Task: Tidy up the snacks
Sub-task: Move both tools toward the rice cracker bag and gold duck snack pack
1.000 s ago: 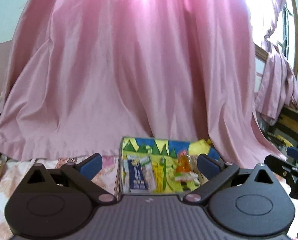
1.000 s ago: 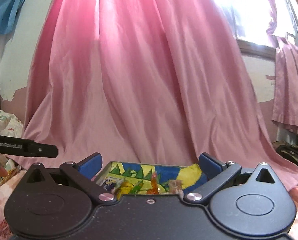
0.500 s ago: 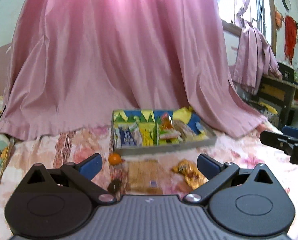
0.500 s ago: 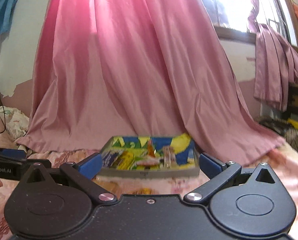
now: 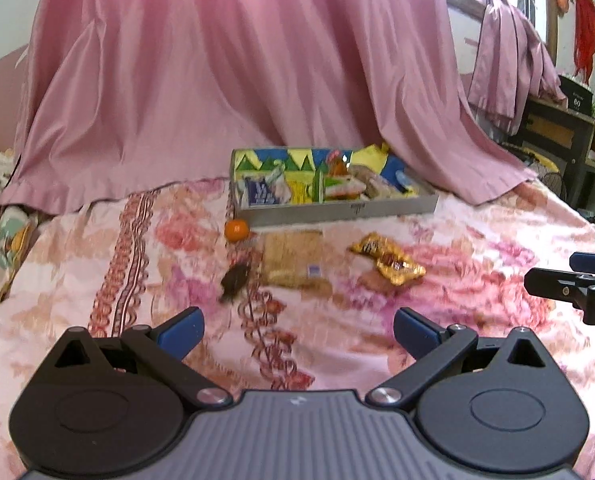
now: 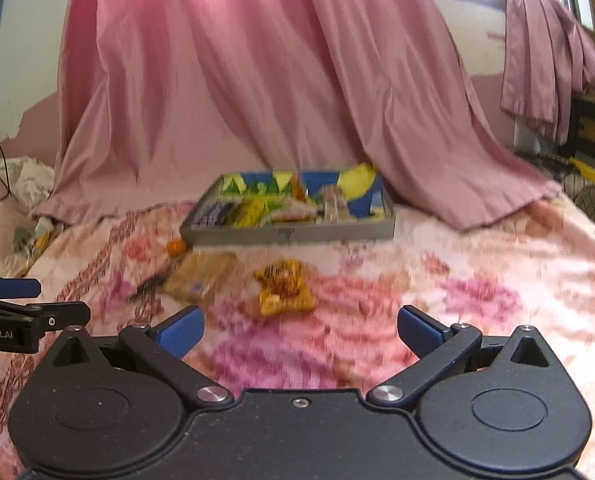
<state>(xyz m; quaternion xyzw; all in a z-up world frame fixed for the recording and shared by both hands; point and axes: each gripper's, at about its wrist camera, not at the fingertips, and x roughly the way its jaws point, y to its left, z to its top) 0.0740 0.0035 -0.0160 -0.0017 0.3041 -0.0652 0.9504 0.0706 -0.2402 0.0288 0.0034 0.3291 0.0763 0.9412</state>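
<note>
A grey tray [image 5: 337, 210] with a colourful lining holds several snack packets at the far side of the floral bedspread; it also shows in the right wrist view [image 6: 289, 234]. In front of it lie a small orange [image 5: 236, 230], a dark wrapped snack [image 5: 235, 278], a tan cracker packet [image 5: 293, 260] and a gold wrapper [image 5: 389, 258]. The gold wrapper [image 6: 283, 288], cracker packet [image 6: 201, 278] and orange [image 6: 176, 247] show in the right wrist view too. My left gripper [image 5: 299, 332] is open and empty, short of the snacks. My right gripper [image 6: 301, 334] is open and empty, just short of the gold wrapper.
A pink curtain [image 5: 237, 80] drapes onto the bed behind the tray. A dark shelf unit [image 5: 557, 132] stands at the right. Crumpled bedding [image 6: 21, 180] lies at the far left. The right gripper's tip [image 5: 569, 284] shows at the left view's right edge.
Both views have tilted down and pulled back from the tray. The bedspread and the loose snacks in front of the tray have come into view. Both grippers stay open.
</note>
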